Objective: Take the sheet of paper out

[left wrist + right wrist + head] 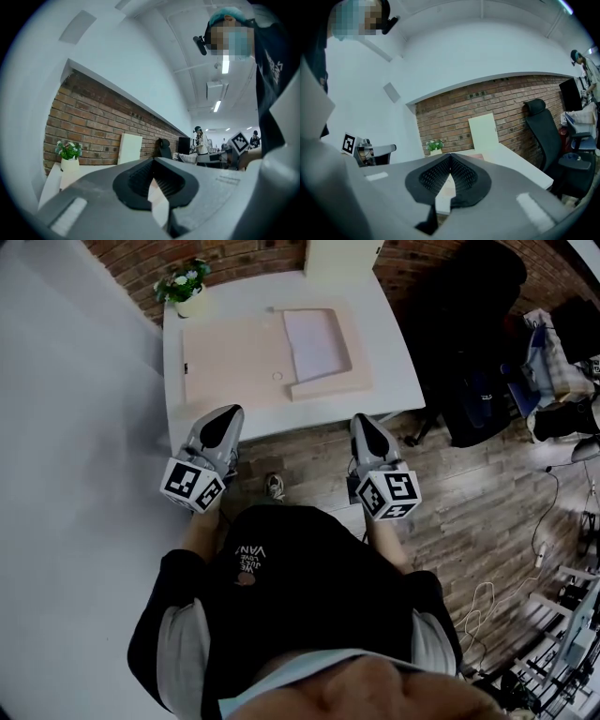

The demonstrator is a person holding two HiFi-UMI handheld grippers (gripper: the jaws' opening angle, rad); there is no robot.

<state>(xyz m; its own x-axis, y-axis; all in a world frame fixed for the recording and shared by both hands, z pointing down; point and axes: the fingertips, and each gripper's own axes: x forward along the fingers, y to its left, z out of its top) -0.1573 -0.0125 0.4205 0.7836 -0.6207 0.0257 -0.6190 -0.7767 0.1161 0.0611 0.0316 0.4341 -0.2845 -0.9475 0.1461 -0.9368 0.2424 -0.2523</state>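
A pale sheet of paper [314,341] lies in the open right half of a beige folder [234,360] on the white table [398,381]. Both grippers hover short of the table's near edge, over the wooden floor, apart from the folder. My left gripper [228,415] is shut with nothing in it, level with the folder's left half. My right gripper [362,421] is shut and empty too, below the folder's right corner. The left gripper view has its closed jaws [153,162] aimed at the table. The right gripper view has its closed jaws [450,157] aimed at the folder edge [474,156].
A white pot of flowers [184,287] stands at the table's far left corner. A cream board [339,256] leans on the brick wall behind. A black office chair [469,343] and cluttered gear stand to the right of the table. A white wall runs along the left.
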